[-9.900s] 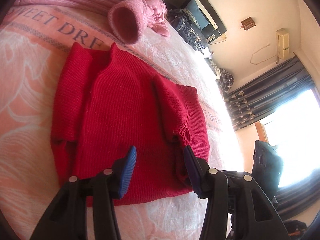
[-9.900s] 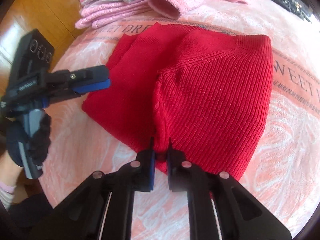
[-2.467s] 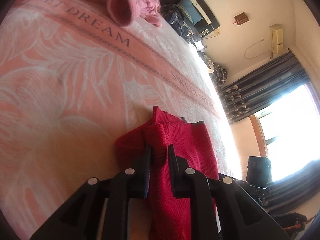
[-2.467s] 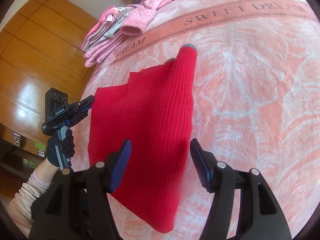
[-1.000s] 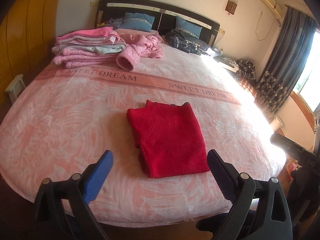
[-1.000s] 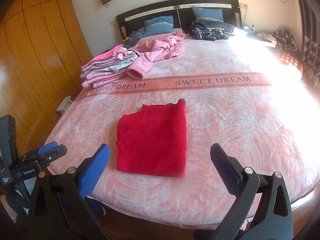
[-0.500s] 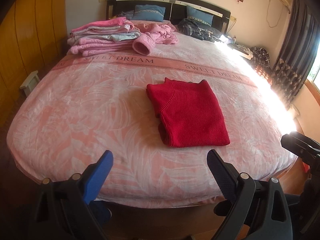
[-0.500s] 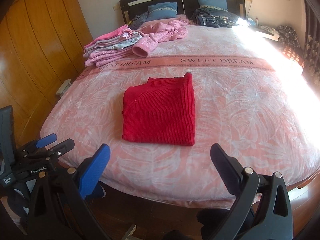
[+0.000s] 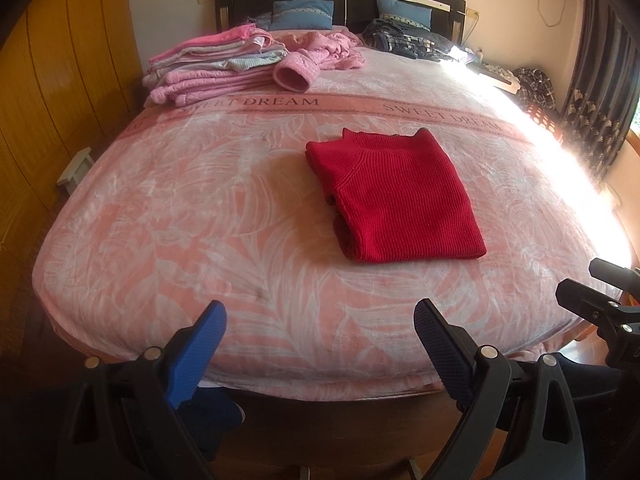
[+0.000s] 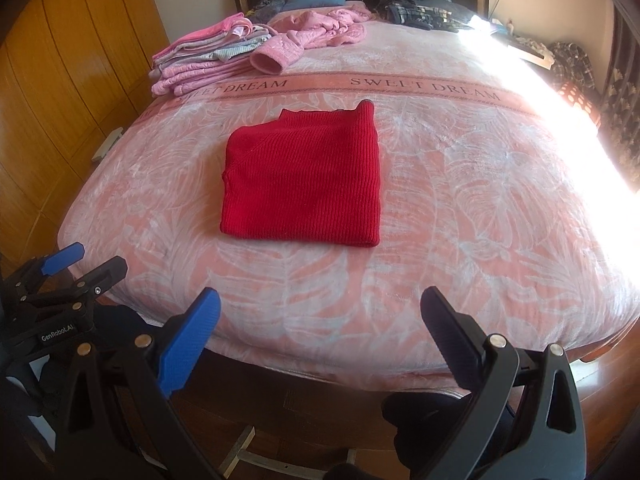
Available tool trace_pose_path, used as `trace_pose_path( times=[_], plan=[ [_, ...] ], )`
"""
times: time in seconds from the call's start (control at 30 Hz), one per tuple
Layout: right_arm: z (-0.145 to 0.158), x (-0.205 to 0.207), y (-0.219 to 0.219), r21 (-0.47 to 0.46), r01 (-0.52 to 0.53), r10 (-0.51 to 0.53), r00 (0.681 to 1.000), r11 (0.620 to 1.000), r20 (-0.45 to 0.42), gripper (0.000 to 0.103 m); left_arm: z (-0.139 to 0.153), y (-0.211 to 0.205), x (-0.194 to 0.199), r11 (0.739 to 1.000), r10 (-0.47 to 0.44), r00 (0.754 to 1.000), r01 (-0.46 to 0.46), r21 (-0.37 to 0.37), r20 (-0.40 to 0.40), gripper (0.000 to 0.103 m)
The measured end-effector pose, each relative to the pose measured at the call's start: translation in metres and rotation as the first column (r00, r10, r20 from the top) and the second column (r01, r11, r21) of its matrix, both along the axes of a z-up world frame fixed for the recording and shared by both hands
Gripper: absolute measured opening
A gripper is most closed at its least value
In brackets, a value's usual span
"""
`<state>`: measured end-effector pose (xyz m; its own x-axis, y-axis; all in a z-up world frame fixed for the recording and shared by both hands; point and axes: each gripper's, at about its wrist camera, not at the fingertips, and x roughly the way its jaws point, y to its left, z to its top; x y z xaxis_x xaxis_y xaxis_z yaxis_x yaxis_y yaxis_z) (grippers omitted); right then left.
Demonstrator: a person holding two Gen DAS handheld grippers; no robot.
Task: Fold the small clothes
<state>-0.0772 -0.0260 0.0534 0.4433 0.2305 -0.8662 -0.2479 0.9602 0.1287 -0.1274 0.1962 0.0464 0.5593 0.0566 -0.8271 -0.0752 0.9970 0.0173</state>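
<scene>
Tongs first: the left gripper (image 9: 320, 322) is standing wide apart, blue pads (image 9: 198, 350) spread and holding nothing, hanging off the foot of the bed (image 9: 160, 208) with no contact to the blanket. The right gripper (image 10: 320, 312) is showing the same wide gap, empty, also sitting short of the mattress edge; from its camera the left gripper is appearing at lower left, its fingers parted as well. The red sweater (image 9: 394, 200) is lying folded into a flat rectangle near the middle of the pink leaf-print blanket, collar end pointing toward the headboard (image 9: 340, 0), all four edges resting on the cover and well apart from both tools. A stack of folded pink clothes (image 9: 212, 66) is sitting at the far left corner, with a loose pink garment (image 9: 320, 54) sprawling just beside it. Bare blanket is running all round the sweater, widest toward the left side and the foot. Strong sunlight is washing out the right edge of the bed. Wooden wardrobe panels (image 10: 60, 80) are lining the left wall.
</scene>
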Motion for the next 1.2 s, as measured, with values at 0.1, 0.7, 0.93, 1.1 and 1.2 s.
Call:
trace_pose_path(
  times=[0.1, 0.7, 0.93, 1.1, 1.2],
  plan=[
    [-0.003, 0.002, 0.000, -0.010, -0.001, 0.001, 1.000, 1.000, -0.005, 0.100, -0.001, -0.001, 0.000, 1.000, 0.002, 1.000, -0.002, 0.015, -0.005, 0.095],
    [-0.022, 0.007, 0.004, -0.013, -0.016, 0.015, 0.997, 1.000, -0.071, 0.100, -0.025, -0.003, 0.004, 0.999, 0.011, 0.997, -0.007, 0.054, -0.081, 0.095],
    [-0.025, 0.008, 0.007, -0.022, -0.028, 0.026, 0.996, 0.999, -0.080, 0.100, -0.030, -0.004, 0.005, 0.998, 0.016, 0.996, -0.009, 0.069, -0.091, 0.095],
    [-0.027, 0.009, 0.006, -0.020, -0.024, 0.023, 0.996, 1.000, -0.087, 0.100, -0.032, -0.004, 0.006, 0.997, 0.017, 0.995, -0.010, 0.077, -0.097, 0.095],
    [-0.028, 0.009, 0.006, -0.021, -0.020, 0.018, 0.995, 1.000, -0.095, 0.100, -0.034, -0.004, 0.007, 0.997, 0.018, 0.995, -0.010, 0.079, -0.102, 0.095]
  ],
)
